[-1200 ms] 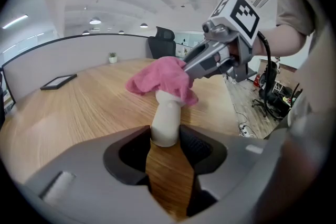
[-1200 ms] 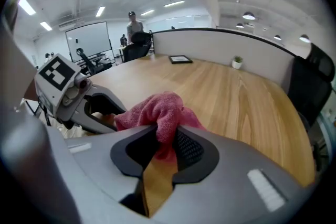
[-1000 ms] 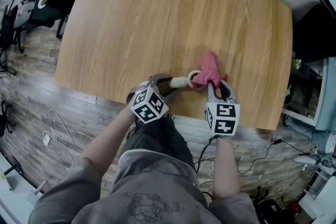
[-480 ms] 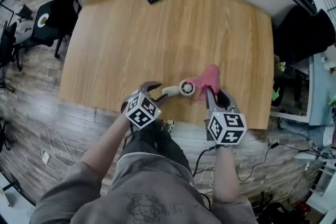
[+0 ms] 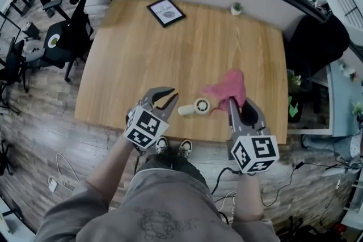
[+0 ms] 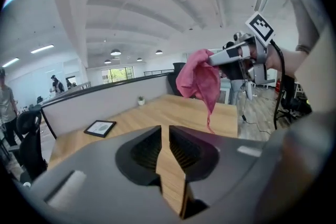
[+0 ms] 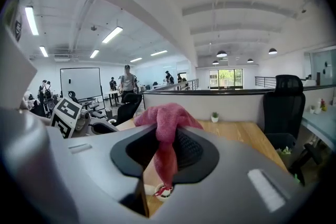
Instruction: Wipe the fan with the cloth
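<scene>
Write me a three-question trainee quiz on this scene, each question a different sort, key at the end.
1. True or false: the small white handheld fan is clamped in a gripper.
2. In the head view, what stands at the light wooden table's far edge, to the right of the black-framed picture?
3. The right gripper is shut on: A the fan; B the pink cloth; C the picture.
Key: 1 false, it lies on the table; 2 a small potted plant; 3 B.

Framed picture (image 5: 166, 12) and small potted plant (image 5: 236, 8) on wooden table (image 5: 142, 59)
</scene>
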`<state>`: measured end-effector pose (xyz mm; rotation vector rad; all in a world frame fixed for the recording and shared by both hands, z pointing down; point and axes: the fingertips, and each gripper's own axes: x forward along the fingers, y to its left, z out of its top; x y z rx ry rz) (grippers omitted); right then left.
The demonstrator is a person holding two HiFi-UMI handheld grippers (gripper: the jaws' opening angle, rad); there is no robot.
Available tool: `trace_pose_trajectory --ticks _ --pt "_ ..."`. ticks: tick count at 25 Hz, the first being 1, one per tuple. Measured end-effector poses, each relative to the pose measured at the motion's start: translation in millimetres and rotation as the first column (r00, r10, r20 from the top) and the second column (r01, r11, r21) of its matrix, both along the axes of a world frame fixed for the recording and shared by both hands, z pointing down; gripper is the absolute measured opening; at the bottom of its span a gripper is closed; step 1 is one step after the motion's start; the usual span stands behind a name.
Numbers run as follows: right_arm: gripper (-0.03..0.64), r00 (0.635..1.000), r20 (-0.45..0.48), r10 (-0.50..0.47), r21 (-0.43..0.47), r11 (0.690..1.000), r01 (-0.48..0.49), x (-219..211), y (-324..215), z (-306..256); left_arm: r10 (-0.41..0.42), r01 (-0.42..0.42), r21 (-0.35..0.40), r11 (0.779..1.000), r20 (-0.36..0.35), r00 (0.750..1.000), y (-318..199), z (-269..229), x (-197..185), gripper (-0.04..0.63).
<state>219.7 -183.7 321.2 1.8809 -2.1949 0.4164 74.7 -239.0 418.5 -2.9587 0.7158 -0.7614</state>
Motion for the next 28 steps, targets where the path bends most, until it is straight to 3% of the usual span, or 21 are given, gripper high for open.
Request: trace_pose_trajectory --ticks 10,14,21,28 --pt "0.086 1.0 -0.015 -0.015 0.229 0.973 0.018 -16 20 -107 -0.027 0.061 0.171 0.983 -0.192 0.981 1 -144 -16 0.007" --pt "0.086 1.0 -0.021 -0.014 0.275 0.961 0.019 -20 33 -129 -0.038 0.087 0.178 0.98 -0.259 0.965 12 -182 -23 0.002" --pt "0.086 0.999 0.004 -0.042 0.312 0.949 0.038 -30 53 -145 -0.051 0.116 0.198 0.973 -0.306 0.951 29 -210 -30 0.002" --pt "0.084 0.998 0.008 -0.067 0.252 0.966 0.063 -36 62 -125 -0.051 0.114 0.183 0.976 -0.318 0.947 39 -205 -31 0.002"
